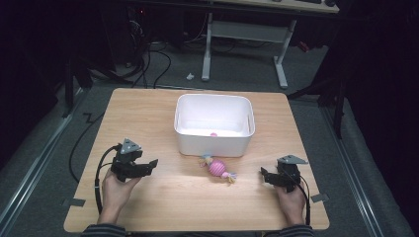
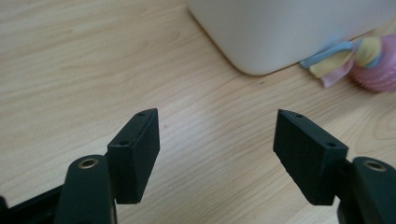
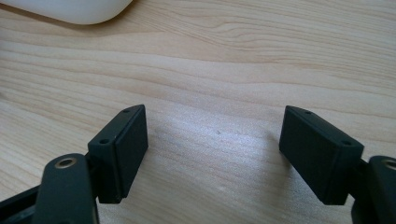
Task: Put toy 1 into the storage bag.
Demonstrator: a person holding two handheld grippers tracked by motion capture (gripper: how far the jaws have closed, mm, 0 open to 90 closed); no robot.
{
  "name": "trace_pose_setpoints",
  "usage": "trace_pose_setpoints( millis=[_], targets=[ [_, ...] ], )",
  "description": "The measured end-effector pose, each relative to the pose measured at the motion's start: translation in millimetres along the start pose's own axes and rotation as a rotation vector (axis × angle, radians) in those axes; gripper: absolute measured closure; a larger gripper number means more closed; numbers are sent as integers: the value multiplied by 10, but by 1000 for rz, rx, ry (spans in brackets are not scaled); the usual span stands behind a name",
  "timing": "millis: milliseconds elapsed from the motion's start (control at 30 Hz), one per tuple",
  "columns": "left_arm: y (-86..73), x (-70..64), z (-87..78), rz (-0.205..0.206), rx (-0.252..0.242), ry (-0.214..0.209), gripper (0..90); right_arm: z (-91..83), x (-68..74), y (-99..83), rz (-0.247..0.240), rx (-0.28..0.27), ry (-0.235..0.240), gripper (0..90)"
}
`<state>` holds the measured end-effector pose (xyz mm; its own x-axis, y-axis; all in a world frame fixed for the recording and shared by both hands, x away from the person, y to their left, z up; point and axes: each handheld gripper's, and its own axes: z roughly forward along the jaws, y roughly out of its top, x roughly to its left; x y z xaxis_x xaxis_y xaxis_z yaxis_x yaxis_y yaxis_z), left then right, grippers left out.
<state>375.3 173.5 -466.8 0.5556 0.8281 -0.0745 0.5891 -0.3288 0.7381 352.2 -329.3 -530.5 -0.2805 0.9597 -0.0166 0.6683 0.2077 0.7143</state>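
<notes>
Two grippers, left gripper (image 1: 154, 163) and right gripper (image 1: 262, 172), spread wide, empty. Pink toy (image 1: 217, 168) near worktop (image 1: 148, 113) front edge, beside white bin (image 1: 213, 143). Judged soft, light; best pinched mid-body.

A light wooden table (image 1: 148, 113) with rounded corners stands on grey carpet. Just past its middle sits a white plastic tub (image 1: 214, 143) — open at the top. Touching the tub's near wall lies a pink ribbed toy (image 1: 217, 168) with pastel knotted ends. Two bits of grey tape (image 1: 73, 202) mark the near corners — one each side.
</notes>
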Motion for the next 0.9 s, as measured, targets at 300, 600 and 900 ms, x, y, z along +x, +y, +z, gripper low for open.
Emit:
trace_pose_setpoints(
  millis=[300, 600, 900],
  targets=[
    [-211, 53, 363, -12, 45, 57, 317, 3, -1, 2, 0, -1, -1, 238],
    [-278, 48, 574, 20, 63, 116, 316, 4, -1, 2, 1, -1, -2, 238],
    [-329, 71, 663, -5, -4, 99, 270, 6, 0, 4, 2, -1, -3, 242]
  ],
)
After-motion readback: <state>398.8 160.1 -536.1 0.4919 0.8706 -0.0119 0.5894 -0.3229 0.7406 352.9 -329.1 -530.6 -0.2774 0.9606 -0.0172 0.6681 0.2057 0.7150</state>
